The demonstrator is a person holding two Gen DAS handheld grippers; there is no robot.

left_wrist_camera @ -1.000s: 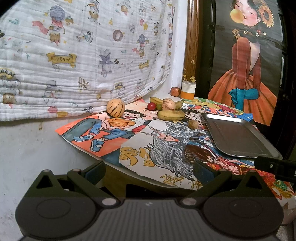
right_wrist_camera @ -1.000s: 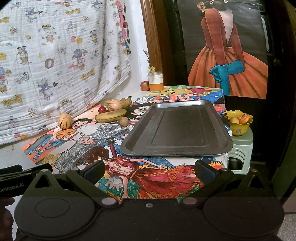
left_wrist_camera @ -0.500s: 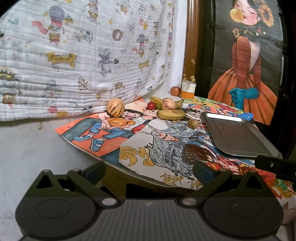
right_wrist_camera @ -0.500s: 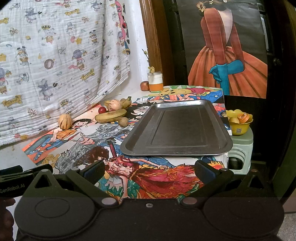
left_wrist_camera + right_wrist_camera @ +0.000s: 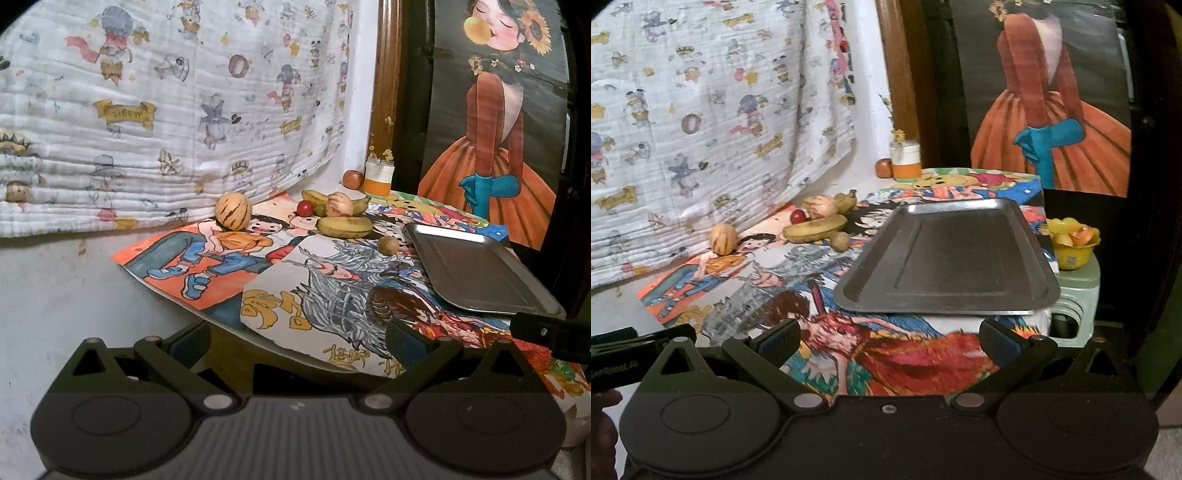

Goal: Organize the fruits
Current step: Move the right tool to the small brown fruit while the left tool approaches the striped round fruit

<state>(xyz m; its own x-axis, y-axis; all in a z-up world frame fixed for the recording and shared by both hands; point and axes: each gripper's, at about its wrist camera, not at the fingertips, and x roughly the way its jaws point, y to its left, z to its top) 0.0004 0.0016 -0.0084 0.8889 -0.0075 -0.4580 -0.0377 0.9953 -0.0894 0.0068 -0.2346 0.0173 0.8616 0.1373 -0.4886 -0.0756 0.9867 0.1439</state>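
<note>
Fruit lies at the far left of a poster-covered table: a striped melon point(image 5: 233, 212) point(image 5: 723, 238), a banana point(image 5: 345, 226) point(image 5: 815, 228), a red cherry tomato point(image 5: 304, 208) point(image 5: 798, 215), a pale round fruit point(image 5: 339, 204) point(image 5: 822, 206) on more bananas, and a small brown fruit point(image 5: 388, 245) point(image 5: 840, 242). An empty metal tray point(image 5: 476, 271) point(image 5: 947, 258) sits on the right. My left gripper point(image 5: 297, 338) and right gripper point(image 5: 889, 336) both hang open before the table's near edge, holding nothing.
A jar with orange contents point(image 5: 378, 179) point(image 5: 905, 160) and a reddish apple point(image 5: 352, 179) point(image 5: 884, 168) stand at the back by the wall. A yellow bowl of peels point(image 5: 1071, 242) rests on a green stool right of the table. A printed cloth hangs behind.
Both views shift only slightly; the left gripper has drifted a little. No fruit has moved and both grippers stay open.
</note>
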